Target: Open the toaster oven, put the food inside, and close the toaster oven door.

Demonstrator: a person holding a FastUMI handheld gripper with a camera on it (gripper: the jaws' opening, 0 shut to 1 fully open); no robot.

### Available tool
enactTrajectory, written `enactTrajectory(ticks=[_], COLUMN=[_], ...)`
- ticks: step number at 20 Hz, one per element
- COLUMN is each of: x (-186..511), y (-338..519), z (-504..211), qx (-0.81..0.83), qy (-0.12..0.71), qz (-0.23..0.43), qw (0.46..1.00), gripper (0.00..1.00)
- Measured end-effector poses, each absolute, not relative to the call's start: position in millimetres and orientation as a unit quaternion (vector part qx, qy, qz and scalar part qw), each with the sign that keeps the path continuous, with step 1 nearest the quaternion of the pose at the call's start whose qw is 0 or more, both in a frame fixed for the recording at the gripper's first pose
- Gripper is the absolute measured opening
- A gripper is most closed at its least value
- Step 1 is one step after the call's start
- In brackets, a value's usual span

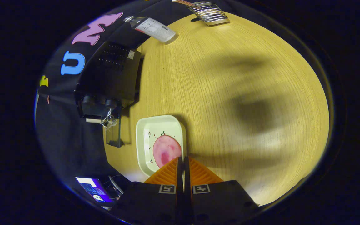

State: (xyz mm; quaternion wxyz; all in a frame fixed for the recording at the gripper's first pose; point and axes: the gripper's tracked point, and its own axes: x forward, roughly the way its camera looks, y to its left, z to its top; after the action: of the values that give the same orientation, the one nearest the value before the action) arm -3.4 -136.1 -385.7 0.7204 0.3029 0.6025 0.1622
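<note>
The toaster oven point(109, 78) stands at the bench's point(230, 93) edge against the booth wall. Its glass door point(113, 132) hangs open toward the plate, so the opening step looks done. The oven's long axis seems to run along the bench edge, with the mouth turned toward the plate's side, though the fisheye makes this hard to judge. The food point(165, 149), a round pink slice, lies on the white plate point(142, 131) just beside the open door, so loading and closing remain. The hand-held gripper point(183, 162) hovers at the plate's near rim, its fingers nearly together and seemingly holding nothing. Beyond the oven lie a bottle point(153, 28) and a metal rack point(209, 13).
</note>
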Motion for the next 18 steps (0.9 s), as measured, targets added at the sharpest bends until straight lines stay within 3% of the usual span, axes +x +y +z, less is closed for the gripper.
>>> enactTrajectory(ticks=[7,18], x=[-21.6,-38.3], y=[-110.9,17.1], z=[-353.1,-298.2], qx=[0.328,0.408], qy=[0.586,0.557], qz=[0.179,0.128], qw=[0.719,0.712], gripper=[0.05,0.05])
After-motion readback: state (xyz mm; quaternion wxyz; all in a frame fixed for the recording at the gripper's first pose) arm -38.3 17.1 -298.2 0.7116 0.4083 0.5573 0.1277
